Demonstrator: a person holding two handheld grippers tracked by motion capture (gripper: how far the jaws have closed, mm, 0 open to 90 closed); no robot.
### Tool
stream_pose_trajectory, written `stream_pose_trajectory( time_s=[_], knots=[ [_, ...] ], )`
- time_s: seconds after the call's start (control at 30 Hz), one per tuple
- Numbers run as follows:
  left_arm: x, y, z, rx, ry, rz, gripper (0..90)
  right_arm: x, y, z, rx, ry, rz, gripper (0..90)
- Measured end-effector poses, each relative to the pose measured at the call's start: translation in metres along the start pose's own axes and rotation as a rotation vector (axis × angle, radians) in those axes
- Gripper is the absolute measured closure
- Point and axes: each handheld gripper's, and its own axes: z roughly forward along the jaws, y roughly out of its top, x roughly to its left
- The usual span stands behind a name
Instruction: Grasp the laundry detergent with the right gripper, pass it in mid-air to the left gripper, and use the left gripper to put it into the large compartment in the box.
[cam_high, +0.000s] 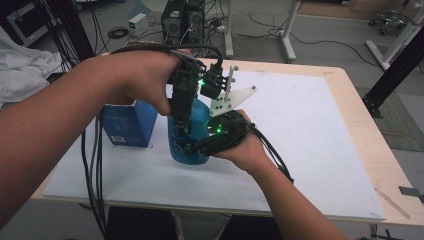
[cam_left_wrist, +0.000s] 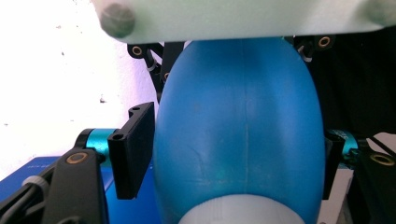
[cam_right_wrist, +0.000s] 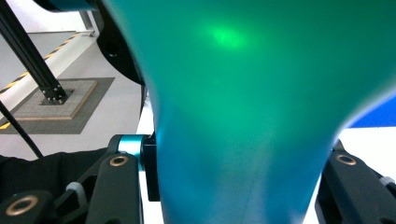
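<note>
The left forearm (cam_high: 45, 135) fills the lower left of the high view, nearest the camera, and reaches up toward the middle of the frame. Its left gripper (cam_high: 181, 117) comes down from above over the blue bottle (cam_high: 192, 135), which stands on the white mat (cam_high: 310, 135) in the centre, just right of the blue box (cam_high: 125, 122). In the left gripper view the pads (cam_left_wrist: 135, 149) stand on both sides of the bottle's body; the near one seems to touch it, so the claw looks close to pinching. The right gripper (cam_high: 200, 146), from the lower right, is clamped low on the bottle, probably to steady it while the other grips the top.
</note>
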Motion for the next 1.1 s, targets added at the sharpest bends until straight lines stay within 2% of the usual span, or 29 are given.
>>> stream_pose_trajectory(
  time_s=[0.23, 0.47, 0.67, 0.83, 1.1],
  knots=[
    [-0.0005, 0.0003, 0.0, 0.001, -0.001, 0.004, 30.5, 0.0008, -0.0001, 0.0008, -0.002, 0.002, 0.003, 46.5],
    [-0.0013, 0.0001, -0.0002, 0.0, -0.012, 0.009, 38.2, 0.0, -0.0002, -0.0002, -0.006, 0.0, 0.006, 46.6],
    [-0.0014, 0.0008, 0.0003, -0.001, -0.016, 0.004, 39.1, -0.0001, -0.0007, -0.0008, -0.005, 0.003, 0.003, 46.5],
    [-0.0032, 0.0019, 0.0013, 0.019, -0.017, 0.008, 39.5, 0.0009, -0.0018, 0.0, -0.006, 0.011, -0.002, 46.1],
    [-0.003, 0.0022, 0.001, 0.008, -0.013, 0.005, 39.6, 0.0008, -0.0018, -0.002, -0.004, 0.001, -0.014, 45.2]
  ],
)
